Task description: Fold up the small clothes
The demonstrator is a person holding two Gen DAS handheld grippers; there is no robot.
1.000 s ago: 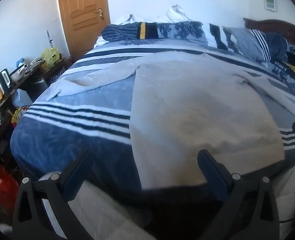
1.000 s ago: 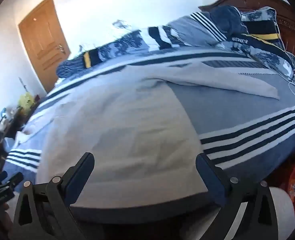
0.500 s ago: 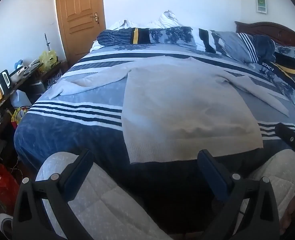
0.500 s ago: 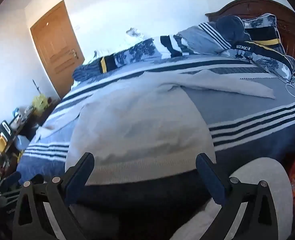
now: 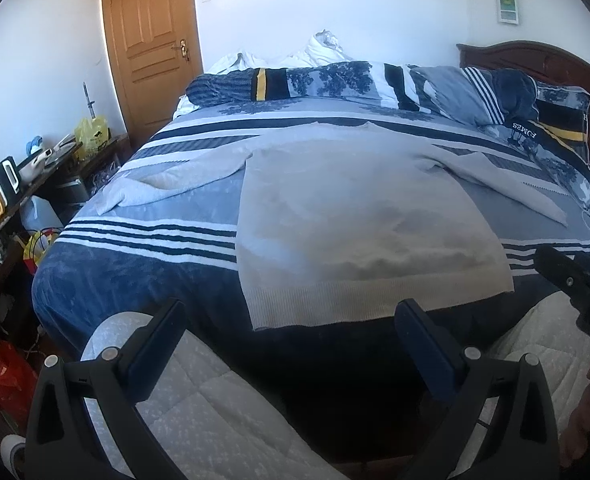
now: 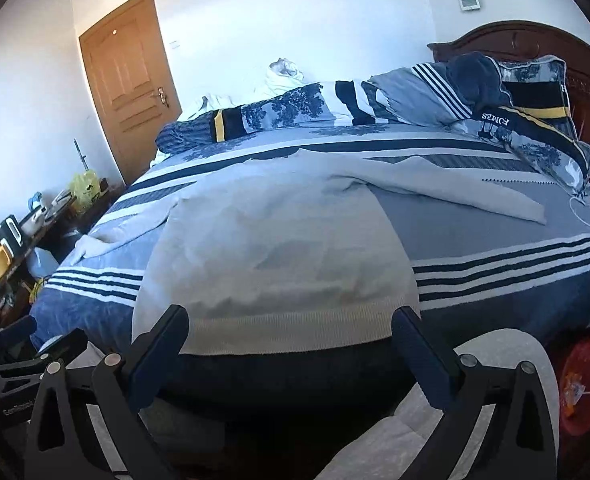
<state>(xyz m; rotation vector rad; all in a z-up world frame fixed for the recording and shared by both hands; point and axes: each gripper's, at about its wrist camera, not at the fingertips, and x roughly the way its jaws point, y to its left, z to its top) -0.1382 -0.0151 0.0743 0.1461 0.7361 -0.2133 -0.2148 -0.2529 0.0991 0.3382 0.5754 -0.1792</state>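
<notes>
Grey knit sweater (image 5: 359, 224) lies flat and face-up on the bed (image 5: 135, 264), centred across it, ribbed hem at the near edge and slightly overhanging. Both sleeves are spread out: one runs toward the bed's left edge (image 5: 163, 184), the other toward the right edge near the headboard side (image 5: 511, 188). Collar points to the far edge. No folds made yet.

Left claw (image 5: 291, 344) is spread wide, holding nothing, hanging off the bed just short of the near edge, fingers either side of the hem without touching it. Right claw (image 6: 289, 350) is likewise spread and empty, same standoff from the hem, a bit further right.

Bedding is blue/grey striped. Pillows and a rolled duvet (image 5: 335, 80) are piled along the far edge, by the wooden headboard (image 6: 535, 40). Person's legs in pale quilted trousers (image 5: 199, 408) sit below the claws. Wooden door (image 5: 151, 40) is back left, with a cluttered side table (image 5: 23, 176) off the bed's left edge.
</notes>
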